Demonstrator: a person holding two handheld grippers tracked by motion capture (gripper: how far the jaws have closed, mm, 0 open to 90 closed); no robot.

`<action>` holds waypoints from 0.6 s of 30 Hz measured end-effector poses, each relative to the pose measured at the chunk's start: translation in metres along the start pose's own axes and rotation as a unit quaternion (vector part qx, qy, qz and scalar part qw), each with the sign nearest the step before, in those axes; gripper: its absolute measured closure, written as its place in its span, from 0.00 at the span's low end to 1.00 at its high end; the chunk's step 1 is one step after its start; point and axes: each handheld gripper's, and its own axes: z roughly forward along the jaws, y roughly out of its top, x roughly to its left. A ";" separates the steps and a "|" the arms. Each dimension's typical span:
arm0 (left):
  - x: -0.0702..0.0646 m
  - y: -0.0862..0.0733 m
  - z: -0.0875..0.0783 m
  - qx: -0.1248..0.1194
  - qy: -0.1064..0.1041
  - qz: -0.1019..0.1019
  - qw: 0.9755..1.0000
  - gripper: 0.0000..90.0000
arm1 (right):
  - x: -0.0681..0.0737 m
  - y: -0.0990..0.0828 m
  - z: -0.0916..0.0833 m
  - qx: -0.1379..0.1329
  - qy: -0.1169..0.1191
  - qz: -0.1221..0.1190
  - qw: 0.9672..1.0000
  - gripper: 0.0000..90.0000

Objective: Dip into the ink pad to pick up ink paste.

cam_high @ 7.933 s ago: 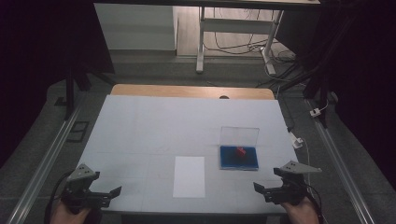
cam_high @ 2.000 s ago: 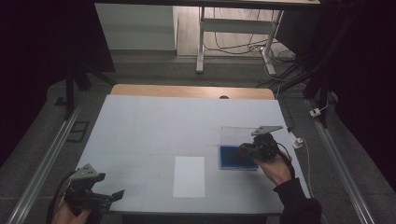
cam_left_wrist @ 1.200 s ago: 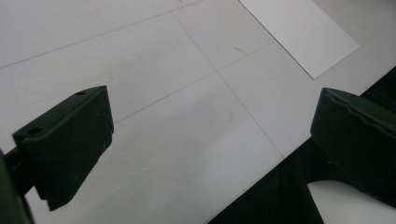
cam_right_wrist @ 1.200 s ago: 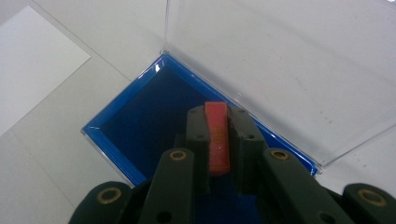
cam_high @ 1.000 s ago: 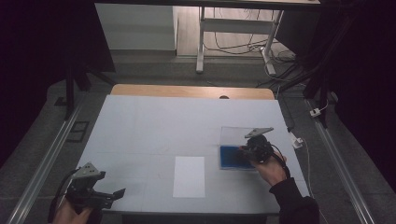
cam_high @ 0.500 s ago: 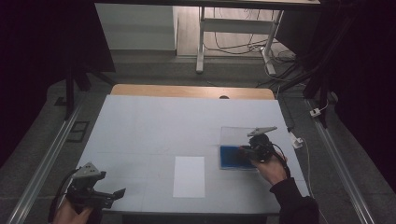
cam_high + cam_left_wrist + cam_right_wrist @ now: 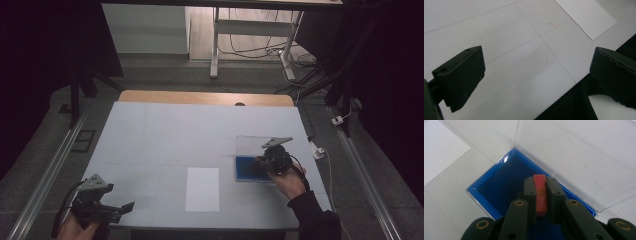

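Tongs [image 7: 541,185] grip one red block [image 7: 540,195] over one blue box [image 7: 496,187]

A dim room: grey floor [image 7: 45,135], a white desk frame [image 7: 250,30] beyond the table [image 7: 165,130].

It looked like a lab: a white table [image 7: 200,135] stood in a dark enclosure, metal rails [image 7: 47,175] at 9 and 3 o'clock, cables [image 7: 250,50] on the floor at 12.
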 end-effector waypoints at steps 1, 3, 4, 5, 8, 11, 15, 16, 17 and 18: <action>0.000 0.000 0.000 0.000 0.000 0.000 1.000 0.01 | 0.001 0.000 0.000 0.000 -0.002 -0.004 1.000 0.89; 0.000 0.000 0.000 0.000 0.000 0.001 1.000 0.01 | 0.001 0.001 0.000 0.002 -0.003 -0.006 1.000 0.88; 0.000 0.000 0.000 0.000 0.000 0.001 1.000 0.01 | 0.001 0.001 -0.001 0.001 -0.001 -0.004 1.000 0.88; 0.000 0.000 0.000 -0.001 0.000 0.000 1.000 0.01 | 0.000 0.001 -0.001 0.000 0.000 -0.001 1.000 0.88; 0.000 0.000 0.000 -0.001 -0.001 0.001 1.000 0.01 | -0.004 -0.001 -0.002 -0.008 0.007 0.016 1.000 0.88; 0.000 0.000 0.000 -0.001 -0.001 0.002 1.000 0.01 | -0.007 -0.002 -0.005 -0.020 0.016 0.032 0.999 0.88; 0.000 0.000 0.000 -0.001 -0.001 0.002 1.000 0.01 | -0.008 0.000 -0.014 -0.044 0.023 0.042 0.998 0.88; 0.000 0.000 0.000 -0.001 -0.001 0.002 1.000 0.01 | -0.007 0.001 -0.015 -0.045 0.026 0.045 0.998 0.88; 0.000 0.000 0.000 -0.001 -0.001 0.002 1.000 0.01 | -0.007 0.001 -0.016 -0.045 0.027 0.046 0.998 0.88; 0.000 0.000 0.000 -0.001 -0.001 0.002 1.000 0.01 | -0.005 0.002 -0.017 -0.047 0.030 0.045 0.997 0.88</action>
